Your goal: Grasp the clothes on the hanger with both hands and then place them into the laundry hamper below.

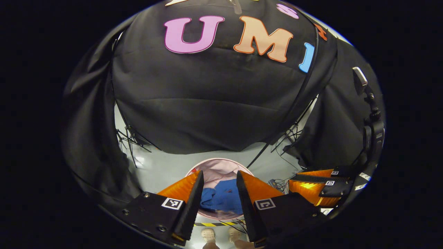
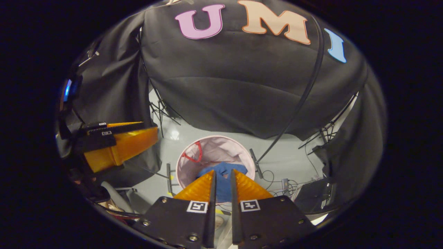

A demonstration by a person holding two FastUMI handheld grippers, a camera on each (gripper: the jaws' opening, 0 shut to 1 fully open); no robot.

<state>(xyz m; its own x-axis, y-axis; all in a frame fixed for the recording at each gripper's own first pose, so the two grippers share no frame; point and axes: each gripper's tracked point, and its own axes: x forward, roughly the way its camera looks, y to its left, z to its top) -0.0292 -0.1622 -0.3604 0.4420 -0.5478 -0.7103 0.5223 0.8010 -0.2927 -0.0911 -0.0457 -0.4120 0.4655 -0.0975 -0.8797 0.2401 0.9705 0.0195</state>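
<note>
A round pale pink laundry hamper (image 1: 221,161) stands on the grey floor below both grippers, with blue clothes (image 1: 221,197) lying crumpled inside. My left gripper (image 1: 219,173) hangs above it, open wide with nothing held. The right gripper (image 1: 322,186) shows off to the right at about the same height. In the right gripper view the hamper (image 2: 238,152) has a red handle (image 2: 194,154) on its left wall, and the blue clothes (image 2: 223,188) show through the narrow gap of my right gripper (image 2: 223,170), whose fingers stand slightly apart and hold nothing. The left gripper (image 2: 117,145) is at the left.
Black cloth walls close in the booth on all sides. Tripod legs (image 2: 162,110) and cables (image 2: 277,183) lie on the floor around the hamper. A camera mount (image 1: 372,117) stands at the right. A person's feet (image 1: 221,237) and striped tape (image 1: 211,224) are near the hamper.
</note>
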